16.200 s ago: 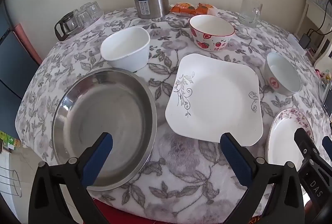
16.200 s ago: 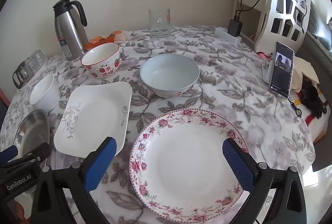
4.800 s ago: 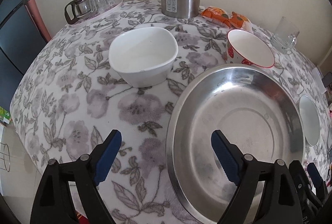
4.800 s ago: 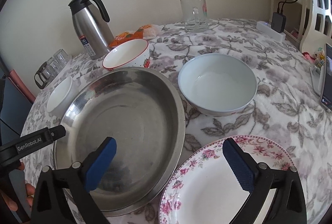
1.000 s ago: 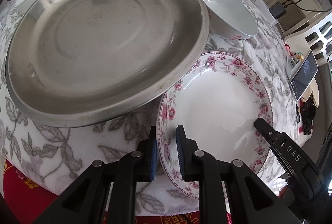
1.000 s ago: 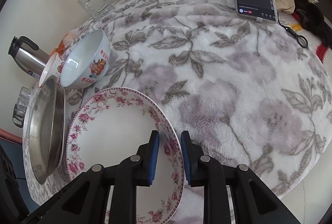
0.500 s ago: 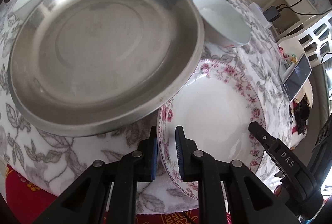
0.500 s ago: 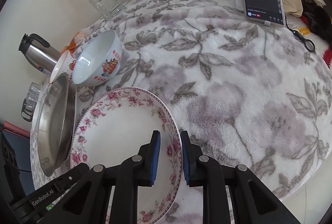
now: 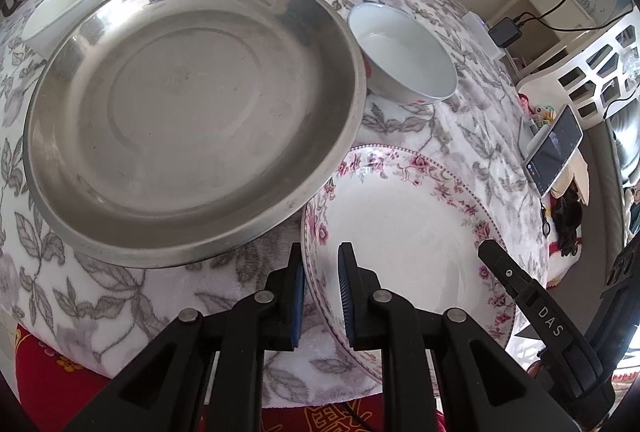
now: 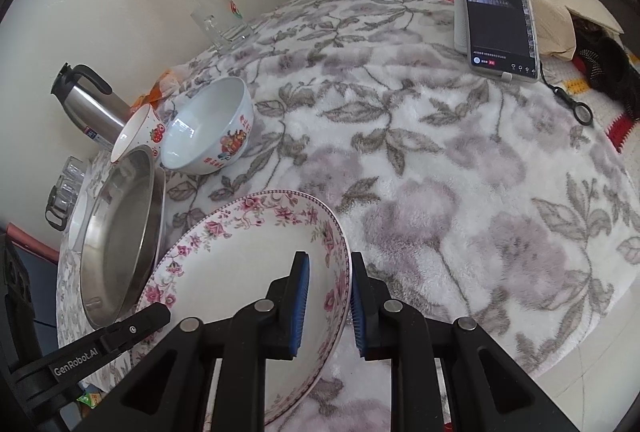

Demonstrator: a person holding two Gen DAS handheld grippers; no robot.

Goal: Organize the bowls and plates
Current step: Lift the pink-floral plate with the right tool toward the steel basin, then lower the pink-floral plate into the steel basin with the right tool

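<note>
My left gripper (image 9: 322, 286) and right gripper (image 10: 328, 302) each have their fingers clamped on opposite rims of the round white pink-flowered plate (image 9: 404, 232), beside the large steel basin (image 9: 192, 104) on the floral tabletop (image 10: 440, 172).

Pink-flowered plate (image 9: 404, 232) tilted beside steel pan (image 9: 192, 112); white bowl (image 9: 404, 56) behind.

Both wrist views look steeply down, close over the table edge. Shared: floral plate (image 9: 404, 232) (image 10: 240, 272) lower centre, steel pan (image 9: 192, 108) (image 10: 120, 236) at left.
</note>
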